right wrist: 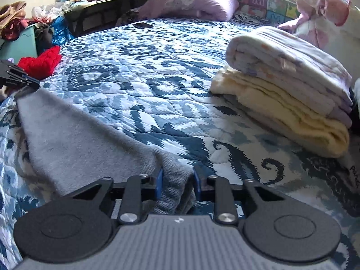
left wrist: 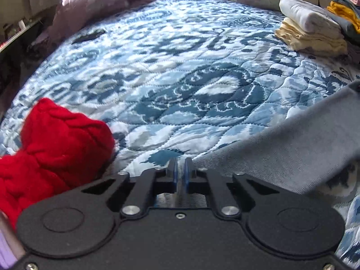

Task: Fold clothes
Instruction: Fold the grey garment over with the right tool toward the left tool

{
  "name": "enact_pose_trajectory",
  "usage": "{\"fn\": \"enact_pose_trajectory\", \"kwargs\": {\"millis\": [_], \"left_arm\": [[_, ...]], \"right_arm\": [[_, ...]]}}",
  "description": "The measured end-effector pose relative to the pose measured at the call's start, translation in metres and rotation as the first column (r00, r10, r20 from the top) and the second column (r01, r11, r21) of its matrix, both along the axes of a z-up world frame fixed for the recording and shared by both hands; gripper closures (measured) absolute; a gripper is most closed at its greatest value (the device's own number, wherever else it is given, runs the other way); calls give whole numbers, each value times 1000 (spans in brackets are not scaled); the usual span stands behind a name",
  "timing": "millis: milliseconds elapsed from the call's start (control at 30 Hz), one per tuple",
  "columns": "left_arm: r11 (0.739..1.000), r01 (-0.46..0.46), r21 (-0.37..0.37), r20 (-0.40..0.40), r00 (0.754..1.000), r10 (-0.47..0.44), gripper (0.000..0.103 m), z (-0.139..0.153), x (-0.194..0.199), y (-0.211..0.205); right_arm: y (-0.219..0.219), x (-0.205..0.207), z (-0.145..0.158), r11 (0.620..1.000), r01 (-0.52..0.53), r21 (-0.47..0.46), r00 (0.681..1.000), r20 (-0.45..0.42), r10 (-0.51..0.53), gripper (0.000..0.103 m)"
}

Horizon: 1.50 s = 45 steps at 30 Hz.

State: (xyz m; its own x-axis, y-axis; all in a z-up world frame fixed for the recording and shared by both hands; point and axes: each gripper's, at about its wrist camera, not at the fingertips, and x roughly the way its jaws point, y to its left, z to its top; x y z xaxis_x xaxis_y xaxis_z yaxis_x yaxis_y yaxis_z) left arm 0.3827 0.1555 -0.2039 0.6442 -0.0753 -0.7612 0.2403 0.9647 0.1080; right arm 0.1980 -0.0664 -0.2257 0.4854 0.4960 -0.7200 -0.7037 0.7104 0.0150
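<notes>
A grey garment [right wrist: 74, 135] lies stretched across the blue-and-white quilt [right wrist: 139, 67] between my two grippers. My right gripper [right wrist: 177, 176] is shut on its bunched ribbed edge, which fills the gap between the blue pads. My left gripper [left wrist: 180, 166] has its jaws together. In the left wrist view the grey garment [left wrist: 281, 153] runs off to the right from its right finger. In the right wrist view one corner of the cloth ends at the tips of the left gripper [right wrist: 33, 84]. A crumpled red knit garment [left wrist: 56, 144] sits just left of the left gripper.
A stack of folded clothes [right wrist: 288, 94] stands at the right side of the bed, white on top of pale yellow. A lilac pillow [right wrist: 189, 2] and a dark phone [right wrist: 142, 25] lie at the far end. A cluttered shelf [right wrist: 101, 0] runs along the left.
</notes>
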Motion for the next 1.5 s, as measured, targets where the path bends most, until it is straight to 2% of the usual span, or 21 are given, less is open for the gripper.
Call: {"fn": "enact_pose_trajectory", "kwargs": {"millis": [200,433,700,1000,1167,1233,1333,1400,1467,1500], "left_arm": [[999,-1,-43,90,996,5,100,34,-29,-2],[996,34,-77,196,980,-18,100,69,-82,-5],[994,79,-72,254,965,-58,100,76,-147,5],[983,175,-54,246,957,-157,100,52,-214,16],[968,250,-28,163,956,-242,98,32,-246,15],[964,255,-71,135,960,-244,98,28,-259,23],[966,185,-180,128,978,-163,97,28,-270,42],[962,61,-265,94,995,-37,96,25,-268,55],[937,-78,-342,36,995,96,90,16,-260,64],[912,-139,-385,-3,989,149,85,11,-256,67]], "right_arm": [[-7,-14,27,999,-19,35,999,37,17,78],[-17,-49,53,998,-58,36,995,83,55,78],[-40,-102,63,994,-103,21,990,101,101,79],[-56,-157,43,985,-159,-60,986,37,161,79],[-59,-177,18,972,-180,-151,984,-40,176,77],[-64,-182,15,970,-187,-155,982,-72,177,77],[-78,-183,18,975,-175,-133,982,-93,164,77],[-88,-178,23,986,-138,-91,986,-106,128,76],[-94,-168,26,997,-68,-28,989,-133,64,73],[-96,-162,27,1000,-29,7,988,-151,30,70]]}}
